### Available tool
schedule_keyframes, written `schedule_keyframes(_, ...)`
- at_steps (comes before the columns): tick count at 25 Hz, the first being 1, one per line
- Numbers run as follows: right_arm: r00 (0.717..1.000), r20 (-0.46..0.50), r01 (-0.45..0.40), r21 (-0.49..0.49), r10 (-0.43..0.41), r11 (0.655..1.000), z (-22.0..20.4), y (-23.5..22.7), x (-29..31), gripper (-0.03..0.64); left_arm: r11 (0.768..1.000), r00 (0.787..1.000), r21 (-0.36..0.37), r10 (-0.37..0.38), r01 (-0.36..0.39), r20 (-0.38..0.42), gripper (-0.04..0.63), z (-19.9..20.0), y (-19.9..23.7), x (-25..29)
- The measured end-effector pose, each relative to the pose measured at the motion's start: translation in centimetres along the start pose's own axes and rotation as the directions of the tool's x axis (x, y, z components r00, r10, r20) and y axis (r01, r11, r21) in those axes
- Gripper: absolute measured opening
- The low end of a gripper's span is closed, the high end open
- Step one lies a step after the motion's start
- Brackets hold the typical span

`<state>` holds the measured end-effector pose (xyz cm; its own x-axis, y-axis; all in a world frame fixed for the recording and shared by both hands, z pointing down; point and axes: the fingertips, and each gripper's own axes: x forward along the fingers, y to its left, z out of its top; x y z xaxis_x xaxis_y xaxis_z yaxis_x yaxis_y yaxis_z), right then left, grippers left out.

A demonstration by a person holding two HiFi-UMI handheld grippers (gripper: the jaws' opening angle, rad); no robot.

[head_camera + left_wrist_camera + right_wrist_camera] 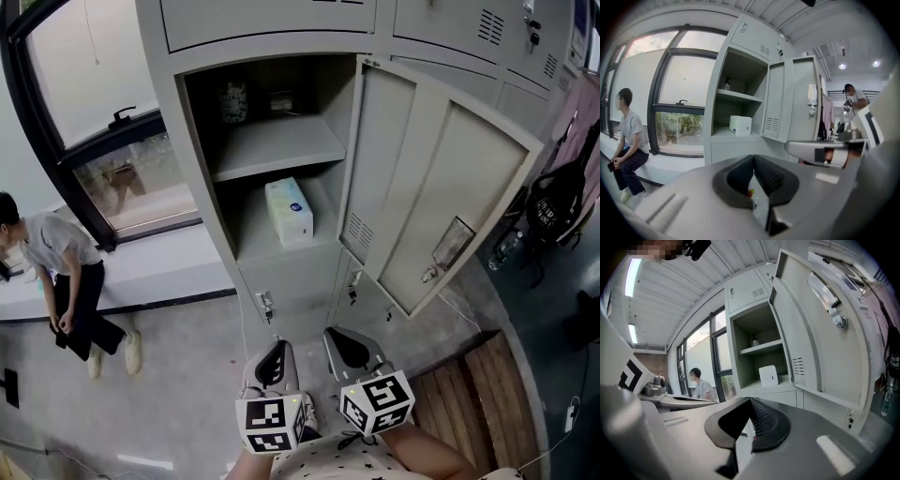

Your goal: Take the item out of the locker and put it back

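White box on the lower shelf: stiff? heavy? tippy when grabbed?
The white box has rounded corners like a soft tissue pack, so it is probably light and squashy when squeezed. It lies flat on the lower shelf, so it is unlikely to tip or roll.

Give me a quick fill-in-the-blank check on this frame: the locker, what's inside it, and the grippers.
1. The locker door stands ____.
2. The tissue box lies on the ____ shelf of the open compartment.
3. The left gripper and the right gripper both have their jaws ____, with nothing between them.
4. In the head view, a person sits on the window ledge to the ____ of the locker.

Missing words: open; lower; shut; left
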<state>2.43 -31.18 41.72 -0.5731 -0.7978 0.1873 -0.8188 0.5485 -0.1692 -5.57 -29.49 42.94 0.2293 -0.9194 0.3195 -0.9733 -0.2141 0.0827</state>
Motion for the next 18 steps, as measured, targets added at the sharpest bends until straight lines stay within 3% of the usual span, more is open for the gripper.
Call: schedule_keyframes(18, 1.000, -0.030, -0.006, -0.026, 0.005, 1.000, -1.2, 0.2, -3.4, -0.002, 0.999, 0.999, -0.022, 0.034, -0.034, 0.013, 0.008, -0.7, -2.3, -2.9)
